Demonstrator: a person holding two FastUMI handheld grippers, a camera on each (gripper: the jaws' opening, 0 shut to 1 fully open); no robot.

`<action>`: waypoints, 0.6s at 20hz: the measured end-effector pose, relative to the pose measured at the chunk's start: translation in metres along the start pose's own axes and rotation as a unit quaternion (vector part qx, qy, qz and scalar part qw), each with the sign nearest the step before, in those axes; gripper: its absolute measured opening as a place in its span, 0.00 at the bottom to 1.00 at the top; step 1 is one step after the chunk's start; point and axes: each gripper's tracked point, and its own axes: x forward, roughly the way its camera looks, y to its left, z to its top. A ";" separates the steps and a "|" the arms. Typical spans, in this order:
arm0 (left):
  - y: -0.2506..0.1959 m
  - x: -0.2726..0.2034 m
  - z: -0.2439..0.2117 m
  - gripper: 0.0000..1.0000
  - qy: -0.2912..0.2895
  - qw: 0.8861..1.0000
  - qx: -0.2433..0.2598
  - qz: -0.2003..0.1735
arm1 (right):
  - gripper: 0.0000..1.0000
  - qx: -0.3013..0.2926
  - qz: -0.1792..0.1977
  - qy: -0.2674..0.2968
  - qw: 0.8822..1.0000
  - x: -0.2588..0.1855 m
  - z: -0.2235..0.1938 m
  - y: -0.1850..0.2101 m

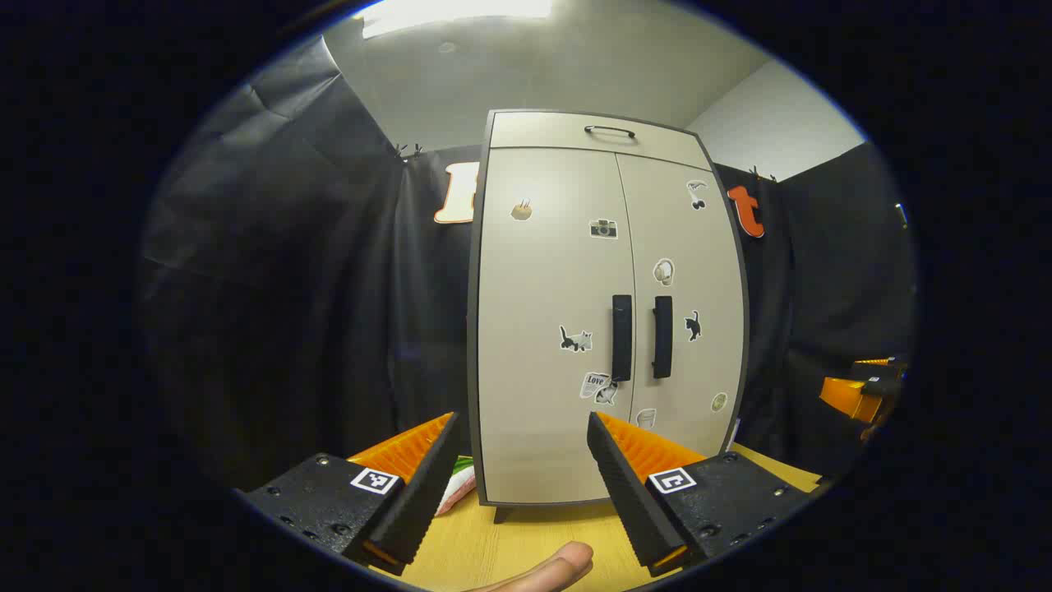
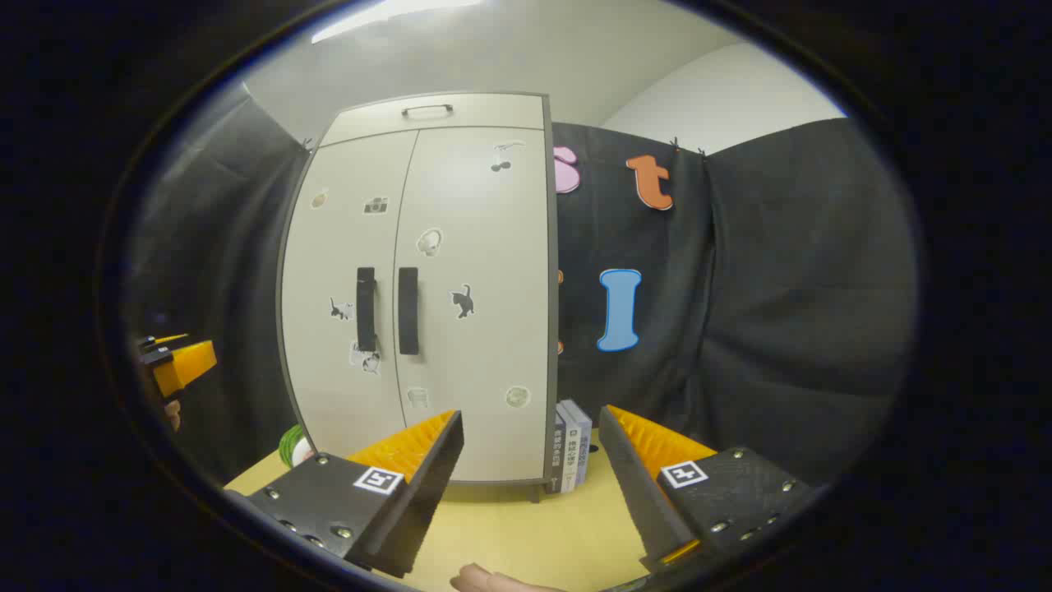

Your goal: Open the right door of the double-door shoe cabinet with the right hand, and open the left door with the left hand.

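Left gripper view: shoe cabinet [image 1: 608,304] standing shut at the table's [image 1: 509,543] far edge, left gripper [image 1: 522,469] spread wide and holding nothing, well short of left door handle [image 1: 622,337]. Right gripper view: right gripper [image 2: 530,460] likewise spread and unloaded, right door handle [image 2: 408,310] untouched. Likely risk: handles just beside each other, so grabbing the wrong one or colliding; one sticker [image 1: 598,386] reads "Love".
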 end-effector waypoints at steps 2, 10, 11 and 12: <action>-0.002 0.000 -0.001 0.95 0.001 1.000 -0.003 -0.006 | 0.94 -0.001 0.004 0.002 1.000 -0.001 -0.001 0.003; -0.005 -0.001 0.004 0.95 -0.014 1.000 -0.009 -0.013 | 0.98 -0.024 -0.006 -0.015 1.000 -0.001 0.004 0.001; -0.005 -0.001 0.004 0.95 -0.015 1.000 -0.008 -0.012 | 0.98 -0.022 -0.003 -0.013 1.000 0.000 0.003 0.003; -0.005 -0.001 0.003 0.95 -0.012 1.000 -0.010 -0.013 | 0.98 -0.018 -0.001 -0.012 1.000 0.001 0.002 0.004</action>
